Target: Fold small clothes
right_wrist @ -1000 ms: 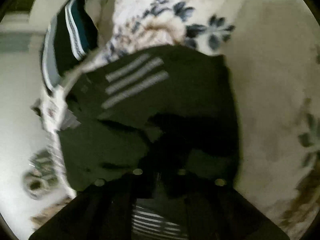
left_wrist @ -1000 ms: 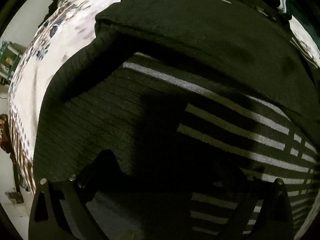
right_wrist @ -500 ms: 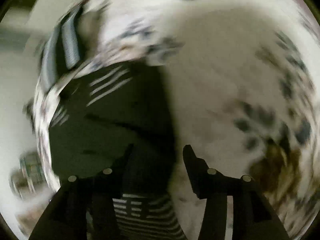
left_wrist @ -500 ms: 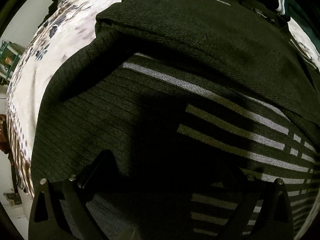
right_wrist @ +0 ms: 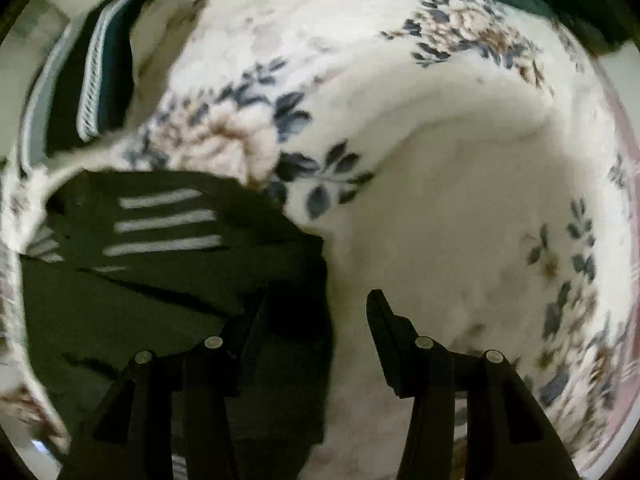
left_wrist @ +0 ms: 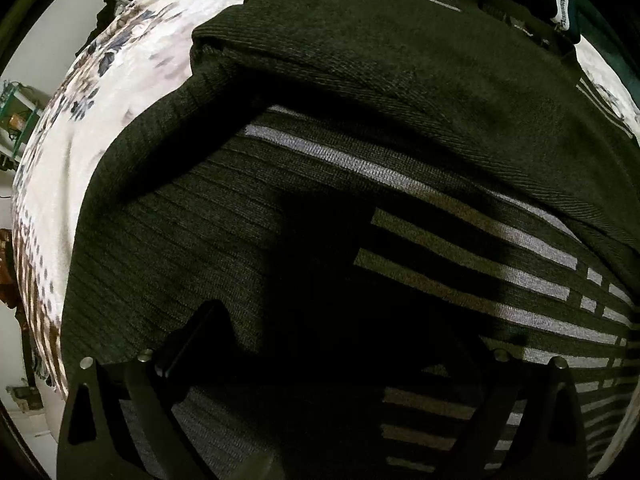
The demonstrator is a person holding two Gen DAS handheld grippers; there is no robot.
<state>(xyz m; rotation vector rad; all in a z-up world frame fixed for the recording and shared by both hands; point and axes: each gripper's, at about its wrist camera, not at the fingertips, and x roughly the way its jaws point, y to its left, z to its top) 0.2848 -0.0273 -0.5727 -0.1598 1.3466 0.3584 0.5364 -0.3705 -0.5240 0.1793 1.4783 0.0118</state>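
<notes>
Right wrist view: the right gripper [right_wrist: 346,300], shut on the dark sweater [right_wrist: 168,264] a second ago, is now seen with fingers spread and empty, so a fold seems released. The left gripper [left_wrist: 340,328] is held wide open over the sweater [left_wrist: 320,184], low in frame. A floral bedspread [right_wrist: 460,200] is seen beneath.

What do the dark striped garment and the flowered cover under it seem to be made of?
The dark striped garment looks like a ribbed knit, probably wool or acrylic: fine knit rows show, with pale woven-in stripes. The flowered cover looks like soft plush or fleece, matte and puffy, though blur leaves that uncertain.
</notes>
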